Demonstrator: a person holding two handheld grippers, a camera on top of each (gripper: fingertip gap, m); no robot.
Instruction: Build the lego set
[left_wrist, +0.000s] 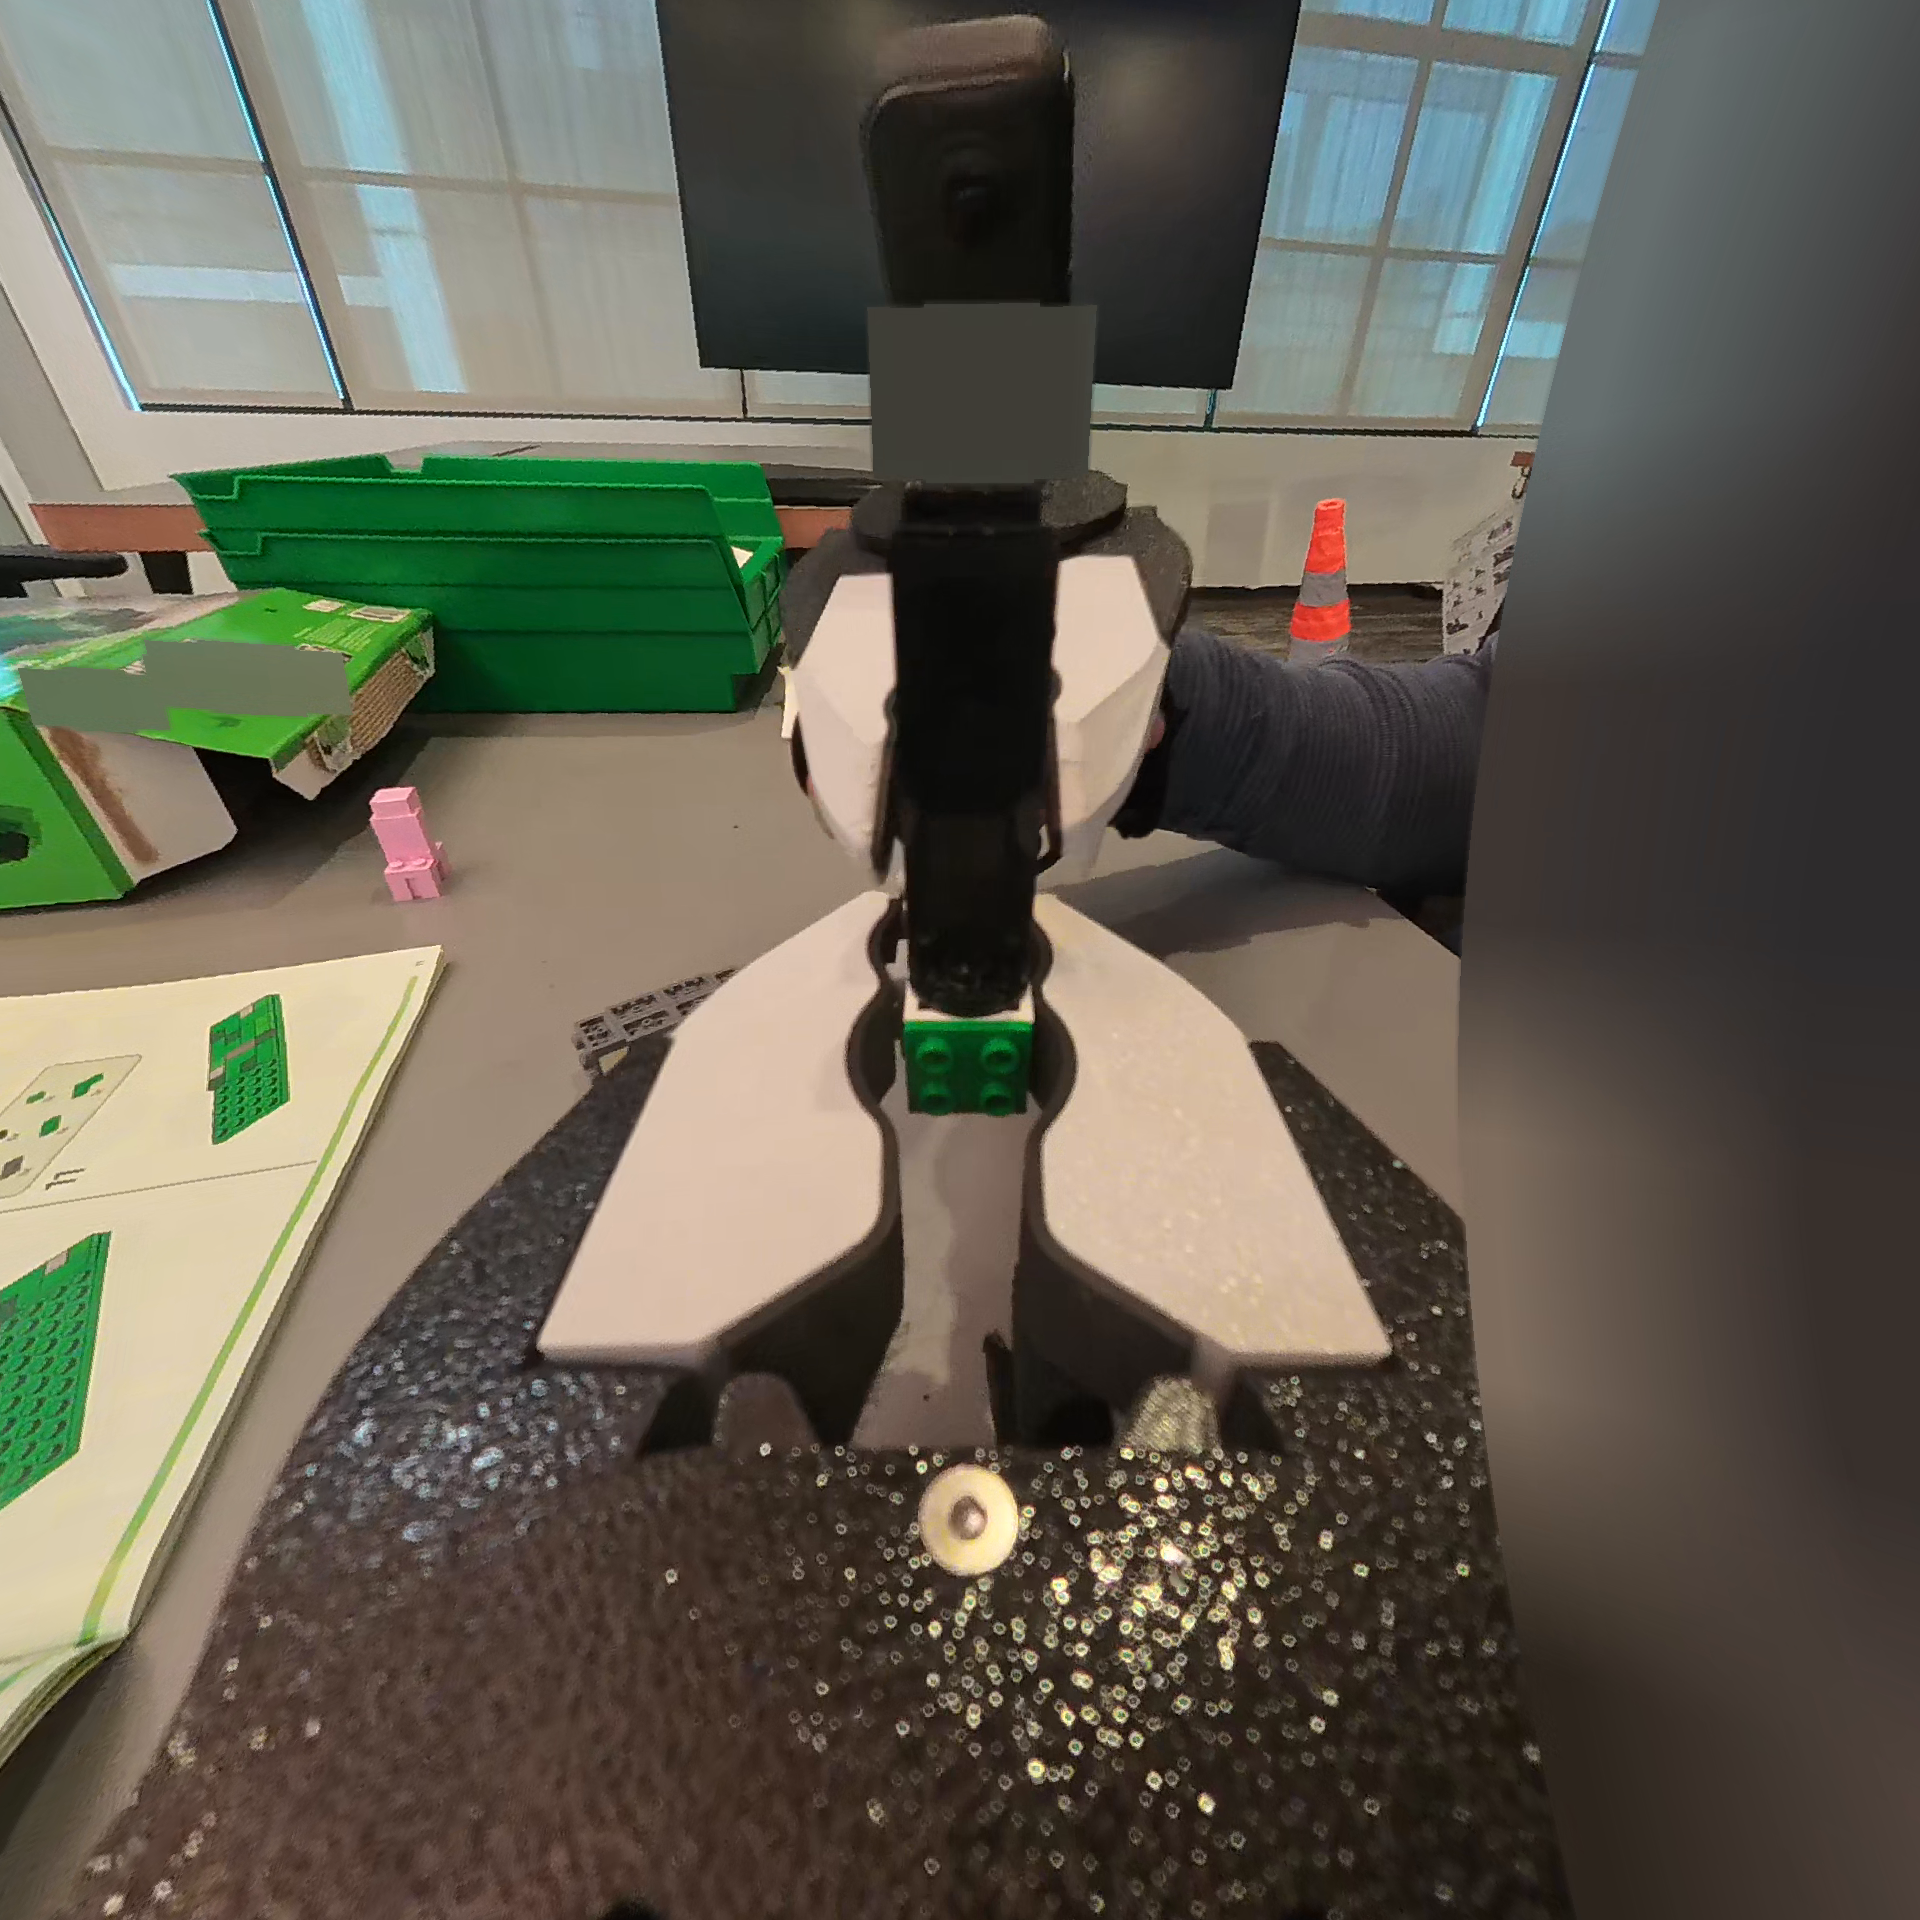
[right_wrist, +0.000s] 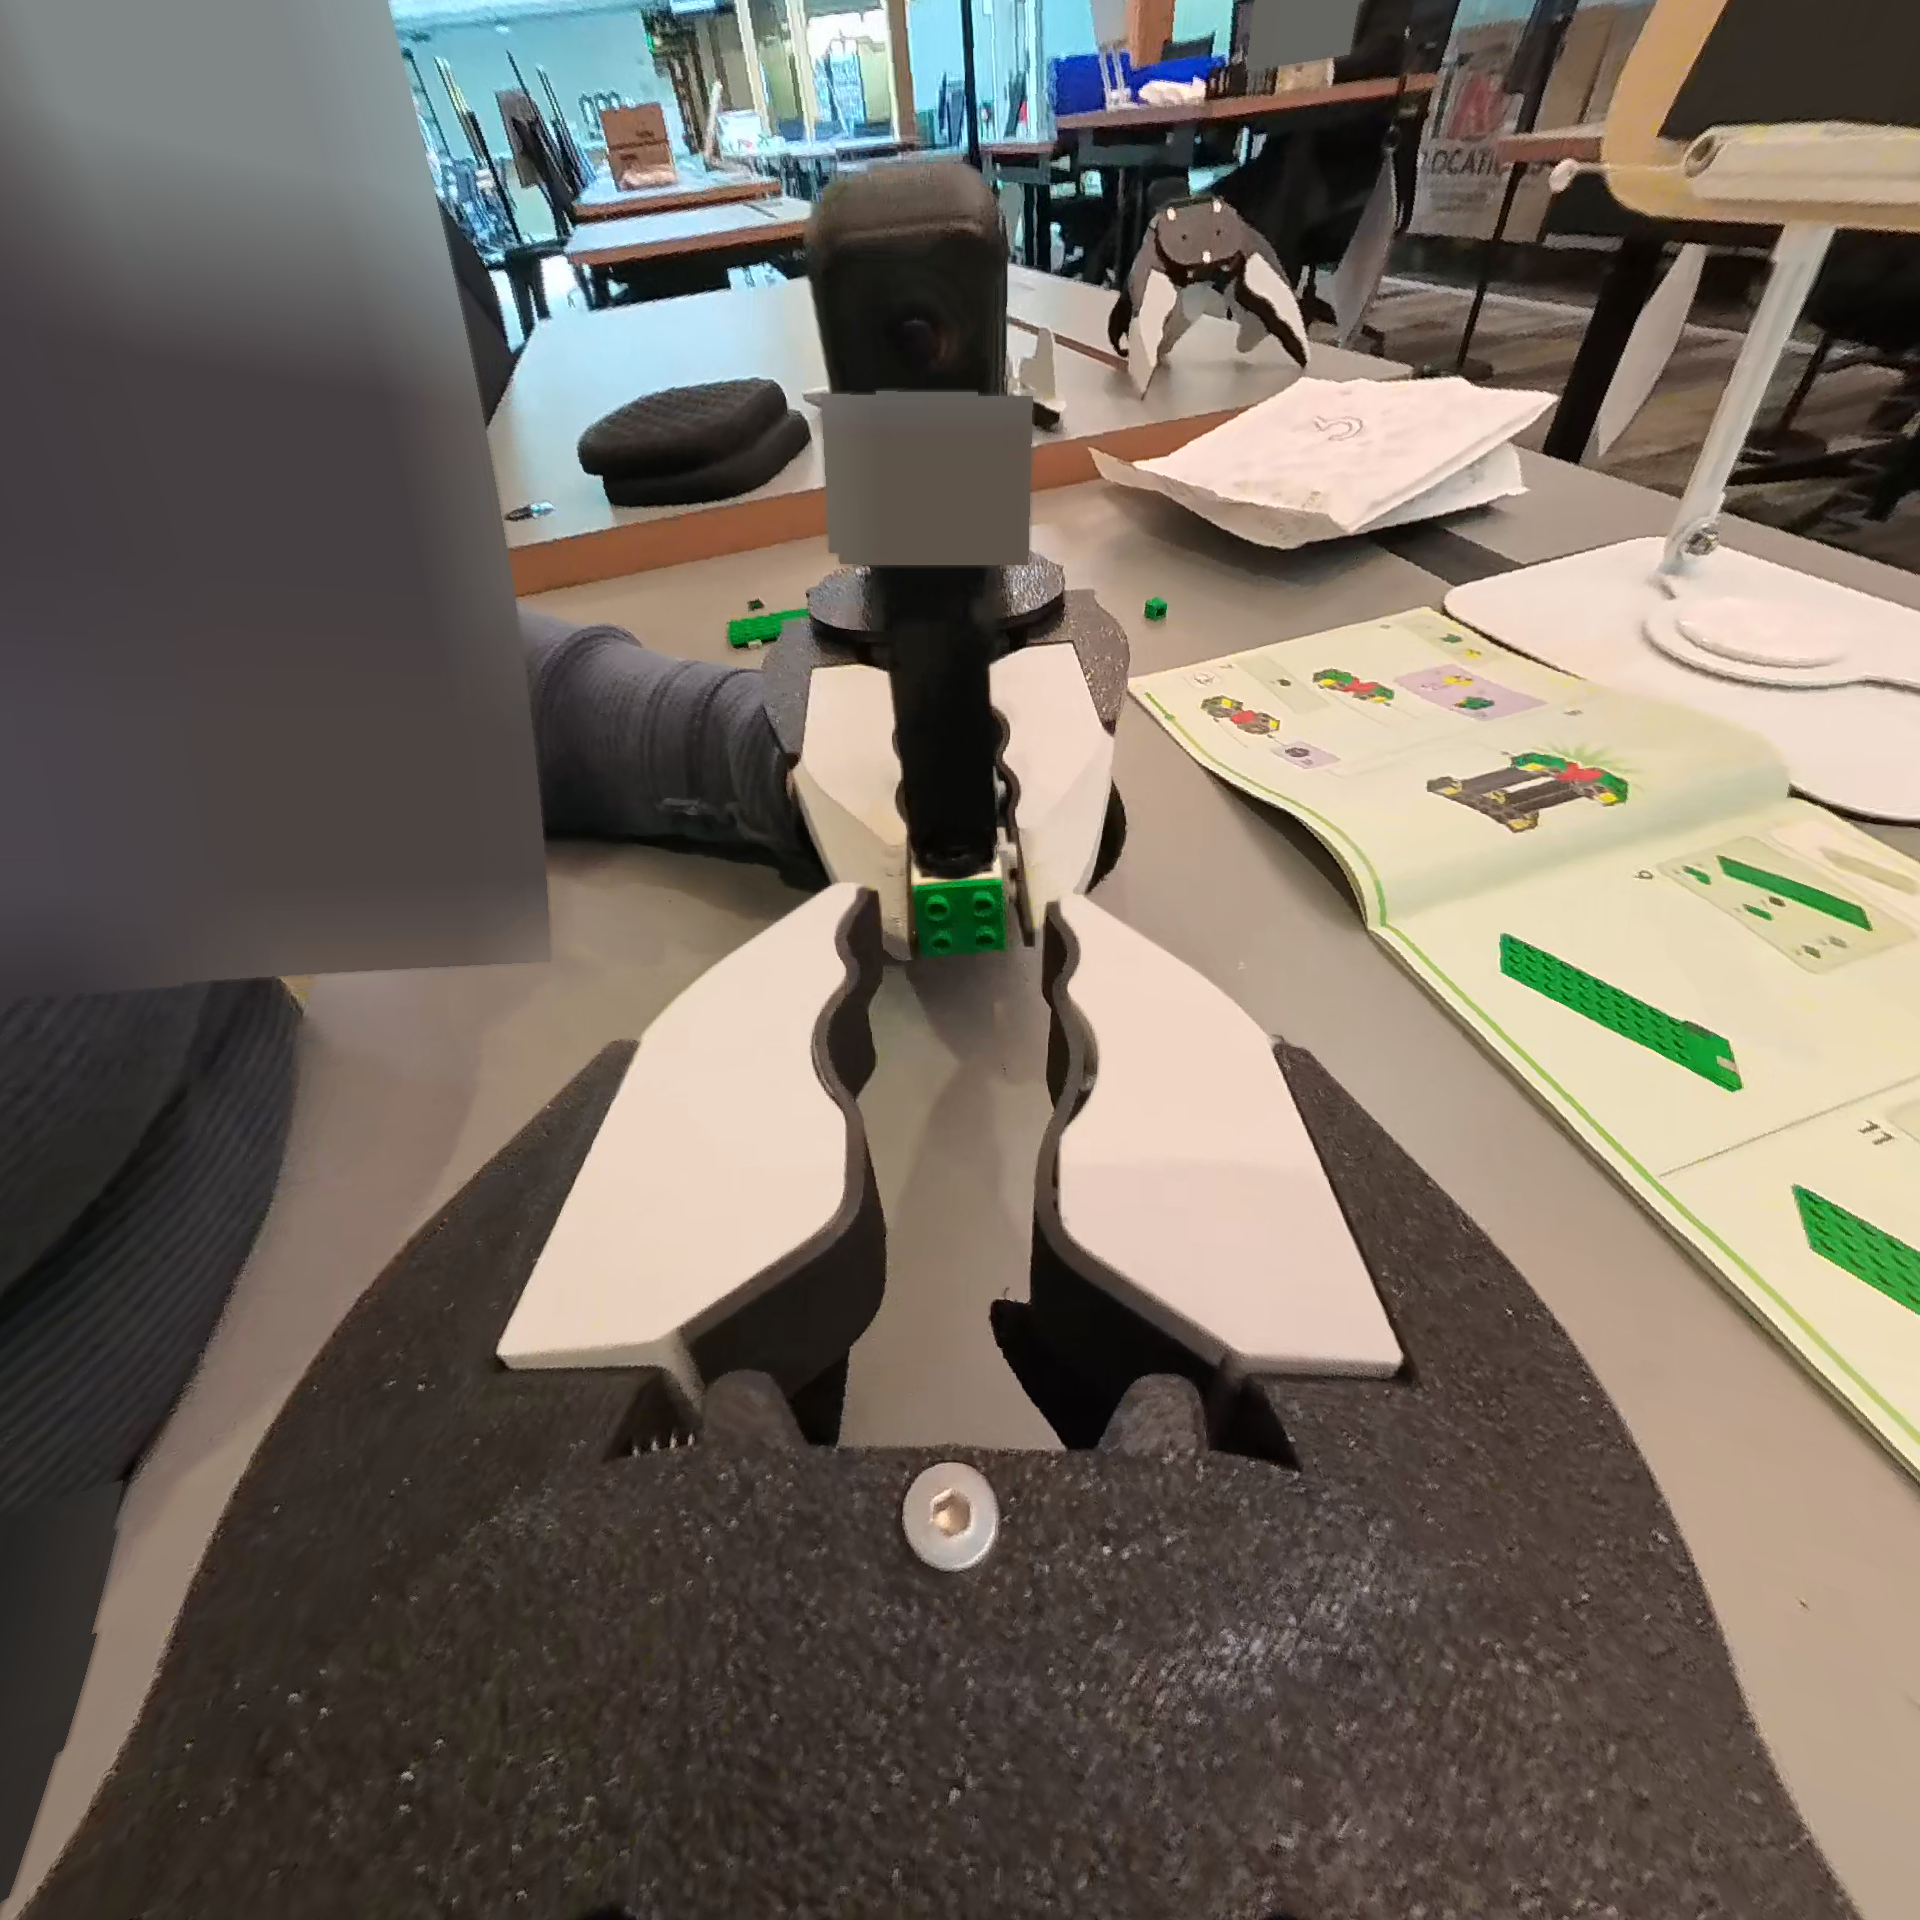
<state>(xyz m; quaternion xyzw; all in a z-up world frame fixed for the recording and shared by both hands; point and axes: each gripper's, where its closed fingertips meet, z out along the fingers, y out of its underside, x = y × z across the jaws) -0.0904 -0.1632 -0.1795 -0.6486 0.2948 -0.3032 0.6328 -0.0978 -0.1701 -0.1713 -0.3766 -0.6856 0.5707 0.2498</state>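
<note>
A small white-and-green brick piece (left_wrist: 968, 1065) shows a green 2x2 studded face in both views. My left gripper (left_wrist: 964, 925) is shut on it, fingers hugging its sides, a little above the grey table (left_wrist: 623, 831). In the right wrist view the same piece (right_wrist: 961, 912) sits between the left gripper's (right_wrist: 958, 883) tips. My right gripper (right_wrist: 951, 909) faces the left one head-on, jaws apart and empty, its tips just short of the piece. The right gripper also shows in the left wrist view (left_wrist: 966, 883).
An open instruction booklet (left_wrist: 156, 1195) (right_wrist: 1558, 883) lies beside the grippers. A pink figure (left_wrist: 410, 842), a green box (left_wrist: 156, 727) and stacked green bins (left_wrist: 488, 582) stand at the far left. Loose green pieces (right_wrist: 764, 623), a white lamp base (right_wrist: 1714, 644) and a sleeve (right_wrist: 644, 748) are nearby. Left and right tips are no more than a few centimetres apart.
</note>
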